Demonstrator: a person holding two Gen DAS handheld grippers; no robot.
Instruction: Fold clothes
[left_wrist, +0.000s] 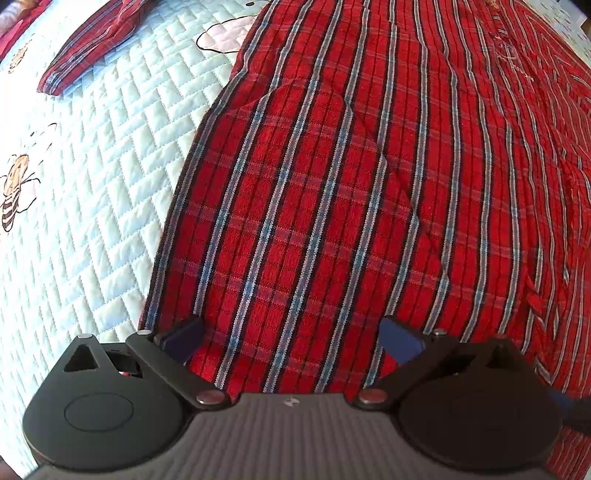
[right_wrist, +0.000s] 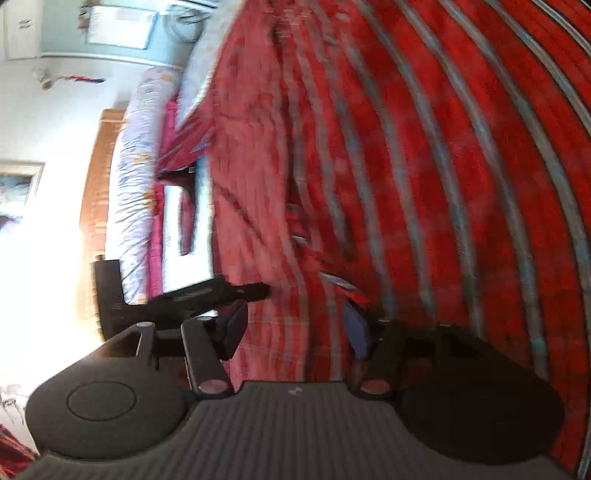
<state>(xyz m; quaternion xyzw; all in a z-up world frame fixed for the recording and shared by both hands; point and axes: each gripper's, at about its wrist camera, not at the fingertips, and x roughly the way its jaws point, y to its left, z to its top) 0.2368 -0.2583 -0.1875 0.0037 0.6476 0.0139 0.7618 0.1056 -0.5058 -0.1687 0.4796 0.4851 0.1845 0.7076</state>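
Left tongs (left_wrist: 291, 332) spread over plaid shirt (left_wrist: 332, 166), right tongs (right_wrist: 295, 328) spread, quilt (left_wrist: 92, 203) beside

1. The left gripper (left_wrist: 291, 332) fills the bottom of the left wrist view: a grey, finely ribbed centre plate with a small pale mark at its top edge.
2. Two black rounded housings flank the plate; the lower-left one bears a raised oval outline and a triangular cut-out.
3. Black link bars run up from round silver rivets to dark blue finger pads (left_wrist: 400, 341).
4. A glimpse of red shows inside the left housing.
5. The right gripper (right_wrist: 295, 332), at the bottom of the right wrist view, has the same build: ribbed grey plate, black housings, pinkish-silver rivets, blurred dark blue pads (right_wrist: 356, 332).
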